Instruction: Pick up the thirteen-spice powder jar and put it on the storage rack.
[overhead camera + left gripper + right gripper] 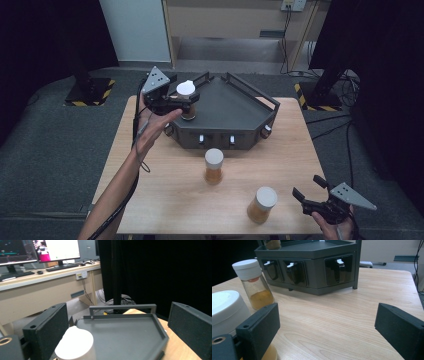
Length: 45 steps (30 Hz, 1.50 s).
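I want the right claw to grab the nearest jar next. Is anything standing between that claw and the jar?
Nothing visible does. The right claw stands open over bare wooden table, and the white-lidded jar stands just beside it. The other loose jar stands farther off, toward the dark tray.

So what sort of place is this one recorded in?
Most likely a lab or office set up for recording. Black curtains hang around a wooden table on grey carpet. Behind it stands a desk with monitors and a keyboard, and stand bases carry hazard tape.
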Each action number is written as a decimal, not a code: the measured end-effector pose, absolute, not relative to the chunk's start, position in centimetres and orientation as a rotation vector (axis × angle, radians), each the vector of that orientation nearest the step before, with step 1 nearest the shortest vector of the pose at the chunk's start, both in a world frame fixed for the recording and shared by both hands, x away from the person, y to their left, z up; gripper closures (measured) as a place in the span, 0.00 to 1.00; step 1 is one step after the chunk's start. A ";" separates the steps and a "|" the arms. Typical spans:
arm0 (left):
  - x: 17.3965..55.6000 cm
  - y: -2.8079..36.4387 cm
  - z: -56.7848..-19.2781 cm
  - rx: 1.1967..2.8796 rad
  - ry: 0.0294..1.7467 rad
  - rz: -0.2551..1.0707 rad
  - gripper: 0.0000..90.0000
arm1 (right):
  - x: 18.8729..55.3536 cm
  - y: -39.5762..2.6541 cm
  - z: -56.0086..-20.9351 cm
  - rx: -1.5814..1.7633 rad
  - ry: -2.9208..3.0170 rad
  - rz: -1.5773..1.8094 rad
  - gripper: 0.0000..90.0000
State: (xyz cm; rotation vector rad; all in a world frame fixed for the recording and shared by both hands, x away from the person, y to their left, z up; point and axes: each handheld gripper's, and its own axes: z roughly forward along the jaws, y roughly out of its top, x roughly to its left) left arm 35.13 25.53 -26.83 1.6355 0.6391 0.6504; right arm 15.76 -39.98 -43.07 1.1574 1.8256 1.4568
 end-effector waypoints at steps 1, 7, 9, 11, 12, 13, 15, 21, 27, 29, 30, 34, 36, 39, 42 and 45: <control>34.9 25.7 -26.8 1.640 0.629 0.641 0.01 | 15.8 -40.0 -43.1 1.160 1.825 1.458 0.06; 33.7 26.7 -27.5 1.643 0.594 0.591 0.01 | 15.8 -40.0 -43.1 1.161 1.822 1.460 0.05; 33.3 27.1 -27.9 1.624 0.593 0.568 0.01 | 15.8 -40.0 -43.1 1.166 1.816 1.462 0.04; 32.8 27.5 -28.4 1.602 0.592 0.550 0.00 | 15.7 -40.0 -43.1 1.170 1.810 1.463 0.03; 32.4 27.6 -28.6 1.597 0.590 0.549 0.00 | 15.7 -40.0 -43.1 1.171 1.807 1.465 0.02; 32.1 27.7 -28.8 1.597 0.585 0.549 0.00 | 15.7 -40.1 -43.2 1.172 1.806 1.467 0.02; 31.6 27.9 -29.1 1.603 0.574 0.550 0.00 | 15.7 -40.0 -43.1 1.175 1.807 1.465 0.01; 30.2 28.9 -29.8 1.613 0.559 0.544 0.00 | 15.7 -40.0 -43.1 1.175 1.804 1.466 0.01; 28.9 29.9 -31.2 1.624 0.548 0.524 0.00 | 15.7 -40.0 -43.1 1.166 1.810 1.464 0.01; 28.3 30.1 -31.6 1.638 0.549 0.545 0.00 | 15.7 -39.9 -43.1 1.166 1.809 1.462 0.01; 28.1 30.3 -31.9 1.637 0.553 0.541 0.00 | 15.7 -39.9 -43.1 1.166 1.808 1.462 0.01; 27.3 31.0 -33.4 1.619 0.568 0.532 0.00 | 15.7 -39.9 -43.1 1.168 1.808 1.462 0.01; 26.8 31.4 -34.2 1.610 0.575 0.538 0.00 | 15.7 -39.9 -43.1 1.168 1.810 1.460 0.01; 26.2 31.9 -35.3 1.600 0.593 0.534 0.01 | 15.7 -39.9 -43.1 1.167 1.812 1.459 0.01; 25.6 32.4 -36.5 1.589 0.606 0.534 0.01 | 15.7 -39.9 -43.1 1.167 1.812 1.463 0.01; 25.0 32.9 -37.6 1.581 0.626 0.532 0.01 | 15.7 -40.0 -43.1 1.166 1.812 1.465 0.01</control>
